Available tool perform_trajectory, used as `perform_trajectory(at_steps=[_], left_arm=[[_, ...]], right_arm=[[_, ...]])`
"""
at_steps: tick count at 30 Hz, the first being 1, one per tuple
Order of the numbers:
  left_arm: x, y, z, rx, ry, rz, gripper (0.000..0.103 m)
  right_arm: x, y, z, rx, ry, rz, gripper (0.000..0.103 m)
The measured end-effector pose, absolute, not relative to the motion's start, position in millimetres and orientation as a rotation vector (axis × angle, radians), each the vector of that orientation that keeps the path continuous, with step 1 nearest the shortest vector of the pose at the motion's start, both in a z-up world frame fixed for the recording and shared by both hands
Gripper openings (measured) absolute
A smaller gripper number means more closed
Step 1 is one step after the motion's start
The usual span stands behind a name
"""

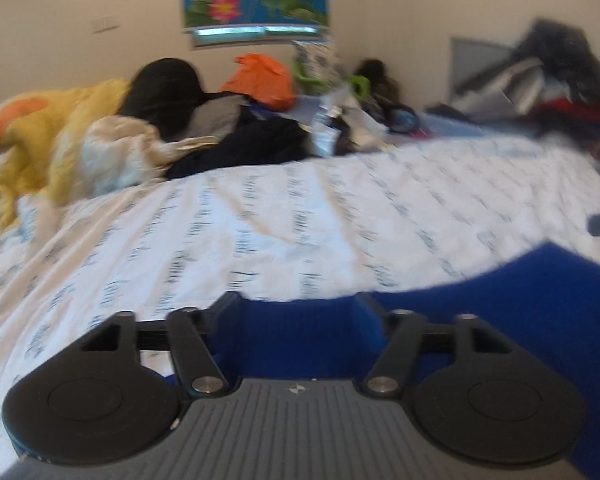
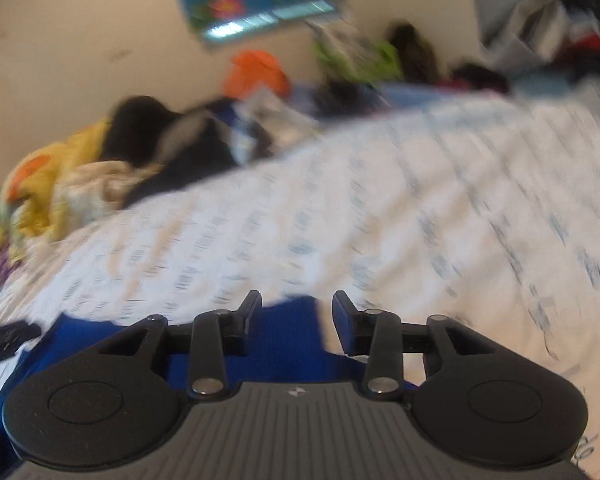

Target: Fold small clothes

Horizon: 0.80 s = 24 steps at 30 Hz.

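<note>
Blue cloth [image 1: 520,320] lies on the bed [image 1: 300,220], lower right of left view, lower left of right view. Left tool [image 1: 296,304] jaws wide apart, cloth between them, pads not pressing. Right tool [image 2: 296,320] partly open over cloth edge, gripping nothing. Both views blurred.

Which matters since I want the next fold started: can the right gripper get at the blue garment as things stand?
Probably yes. The right gripper stands open with the blue garment lying directly between and below its fingers on the white sheet; nothing covers it.
</note>
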<state>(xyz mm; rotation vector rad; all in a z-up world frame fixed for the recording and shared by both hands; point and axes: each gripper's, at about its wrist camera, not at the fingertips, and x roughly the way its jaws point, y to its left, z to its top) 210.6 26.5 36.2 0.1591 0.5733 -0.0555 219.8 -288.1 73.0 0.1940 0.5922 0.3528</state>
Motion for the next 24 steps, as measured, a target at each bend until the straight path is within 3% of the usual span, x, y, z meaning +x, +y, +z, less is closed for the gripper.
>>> perform_trajectory(at_steps=[2,3,4,6,7,9,11,13,16,20,22,24], left_arm=[[225,10,17,0.226,0.659,-0.067,0.067],[230,9,6,0.244,0.679,-0.064,0.071],[228,14,1,0.239,0.633,-0.044,0.090],[237,35,-2,0.153,0.683,-0.014,0.103],[243,47,-2,0.076,0.717,-0.005,0.103],[249,59,0,0.024,0.738,0.027,0.103],[234,58,11,0.066,0.689,0.072,0.099],[200,65,31,0.052,0.627,0.061,0.101],[128,95,50,-0.125,0.575,0.018,0.103],[53,137,32,-0.399,0.682,0.019,0.102],[33,151,16,-0.516,0.753,0.026,0.097],[20,155,14,-0.562,0.723,0.005,0.099]], right_arm=[[220,-259,66,0.108,0.631,0.423,0.051],[222,-247,57,0.057,0.673,0.432,0.051],[224,-239,43,-0.007,0.715,0.418,0.051],[213,-243,18,-0.109,0.649,0.392,0.062],[214,-255,16,-0.041,0.675,0.369,0.074],[216,-273,13,0.076,0.672,0.356,0.074],[215,-269,12,0.045,0.680,0.353,0.074],[202,-265,22,0.028,0.714,0.324,0.074],[156,-297,44,0.227,0.708,0.371,0.083],[96,-362,37,0.509,0.794,0.307,0.089],[80,-384,22,0.594,0.874,0.242,0.090],[71,-393,15,0.661,0.867,0.300,0.090]])
